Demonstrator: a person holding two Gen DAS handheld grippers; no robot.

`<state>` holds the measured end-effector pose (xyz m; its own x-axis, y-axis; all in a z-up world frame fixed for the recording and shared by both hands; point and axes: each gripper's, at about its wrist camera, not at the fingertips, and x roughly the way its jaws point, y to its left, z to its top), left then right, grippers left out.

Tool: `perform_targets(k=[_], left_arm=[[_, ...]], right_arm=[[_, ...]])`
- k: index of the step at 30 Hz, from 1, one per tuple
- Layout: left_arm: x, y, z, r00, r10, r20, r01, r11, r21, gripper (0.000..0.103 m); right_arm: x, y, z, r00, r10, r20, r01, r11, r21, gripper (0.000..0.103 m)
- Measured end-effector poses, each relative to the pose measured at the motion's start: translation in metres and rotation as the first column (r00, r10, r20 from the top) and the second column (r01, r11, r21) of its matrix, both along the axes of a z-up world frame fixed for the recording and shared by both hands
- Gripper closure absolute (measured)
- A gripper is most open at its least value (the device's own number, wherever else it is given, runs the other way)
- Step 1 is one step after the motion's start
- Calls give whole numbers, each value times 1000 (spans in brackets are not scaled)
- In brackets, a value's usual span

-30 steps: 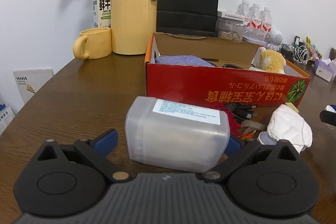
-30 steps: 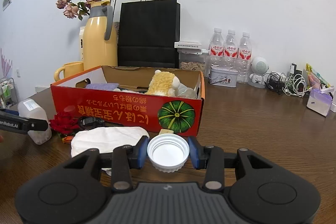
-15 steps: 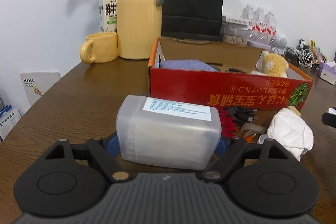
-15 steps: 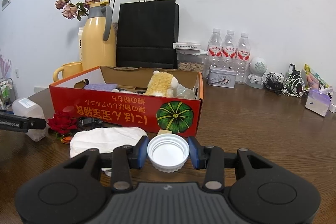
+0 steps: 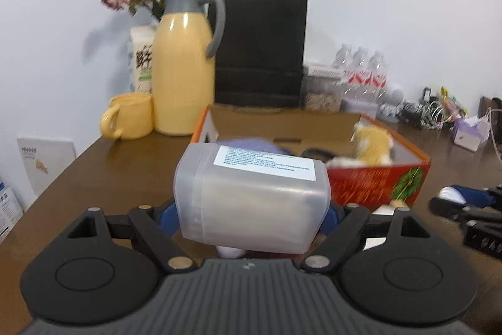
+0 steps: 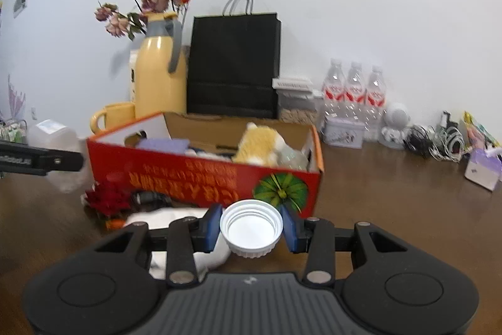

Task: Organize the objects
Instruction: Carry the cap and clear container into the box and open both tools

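Left wrist view: the left gripper (image 5: 251,214) is clamped on a frosted tub (image 5: 251,197), lying on its side with its label up, lifted clear of the table (image 5: 94,171) and held before the red box (image 5: 379,181). The tub hides the blue fingertips almost fully and covers the box's near wall. Blur makes the label unreadable.

From the right wrist, the right gripper (image 6: 251,229) pinches a white cap (image 6: 251,228), open side to the camera, low over a white cloth (image 6: 175,215) that is mostly hidden beneath it. A plush toy (image 6: 260,143) sits inside the box (image 6: 204,175). At the left edge the other gripper (image 6: 40,160) and tub (image 6: 51,134) show, possibly raised above the tabletop.
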<state>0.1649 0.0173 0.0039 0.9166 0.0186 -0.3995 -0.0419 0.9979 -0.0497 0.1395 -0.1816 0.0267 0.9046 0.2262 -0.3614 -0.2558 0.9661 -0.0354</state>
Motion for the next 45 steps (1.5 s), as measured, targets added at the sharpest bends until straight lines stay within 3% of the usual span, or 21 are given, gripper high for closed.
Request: perform_targets(k=[13, 22, 27, 34, 36, 38, 39, 40, 41, 42, 43, 45], left_arm=[[82, -22, 32, 998, -7, 68, 7, 1000, -10, 19], [144, -18, 26, 997, 41, 62, -39, 998, -43, 19], [159, -19, 15, 999, 28, 37, -28, 999, -21, 19], [159, -18, 9, 1000, 20, 20, -20, 1000, -9, 18], [158, -18, 9, 999, 20, 30, -20, 1000, -7, 16], [155, -20, 9, 999, 16, 52, -16, 1000, 0, 0], [154, -21, 10, 998, 18, 60, -18, 1000, 5, 0], [152, -22, 10, 997, 24, 70, -24, 1000, 6, 0], [152, -22, 10, 997, 26, 75, -26, 1000, 5, 0], [152, -22, 10, 997, 29, 74, -29, 1000, 4, 0], [152, -23, 11, 997, 34, 70, -35, 999, 5, 0], [152, -23, 11, 997, 46, 68, -46, 999, 6, 0]], right_arm=[[74, 39, 35, 998, 39, 59, -41, 999, 34, 64], [144, 65, 36, 999, -1, 46, 0, 999, 32, 64], [167, 65, 22, 1000, -19, 4, 19, 1000, 24, 64], [168, 64, 16, 1000, -12, -17, 12, 1000, 17, 64], [167, 63, 16, 1000, -10, -20, 10, 1000, 17, 63], [166, 62, 15, 1000, -13, -26, 13, 1000, 17, 63], [165, 61, 15, 1000, -18, -26, 18, 1000, 17, 60], [165, 61, 15, 999, -22, -27, 23, 1000, 16, 46], [165, 60, 15, 999, -27, -26, 27, 999, 19, 21], [164, 59, 15, 999, -33, -21, 34, 999, 23, 7], [163, 58, 15, 999, -41, -16, 42, 999, 25, 0], [163, 57, 16, 999, -44, -16, 44, 999, 28, 0]])
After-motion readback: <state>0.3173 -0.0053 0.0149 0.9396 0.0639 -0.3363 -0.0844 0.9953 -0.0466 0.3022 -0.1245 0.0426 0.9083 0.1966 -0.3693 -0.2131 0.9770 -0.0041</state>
